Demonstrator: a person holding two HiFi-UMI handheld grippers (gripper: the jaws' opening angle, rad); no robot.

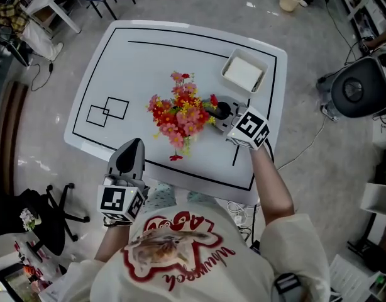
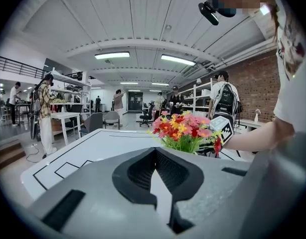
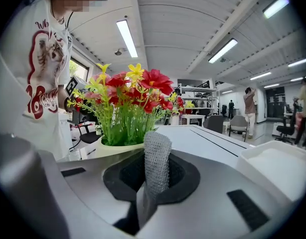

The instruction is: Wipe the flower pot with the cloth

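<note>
The flower pot holds red, pink and yellow flowers (image 1: 180, 115) at the middle of the white table (image 1: 130, 55). In the right gripper view its cream rim (image 3: 115, 147) shows just beyond the jaws, under the flowers (image 3: 125, 101). My right gripper (image 1: 222, 111) sits close against the pot's right side, shut on a grey knitted cloth (image 3: 156, 158) that sticks up between its jaws. My left gripper (image 1: 131, 151) hovers over the table's near edge, well short of the flowers (image 2: 185, 128); its jaws (image 2: 155, 176) are shut with nothing in them. The pot's body is hidden by the flowers in the head view.
A white square tray (image 1: 243, 73) lies at the table's far right, and shows at the right of the right gripper view (image 3: 277, 163). Black lines and two overlapping squares (image 1: 108, 112) mark the tabletop. An office chair (image 1: 48, 219) stands left of the person.
</note>
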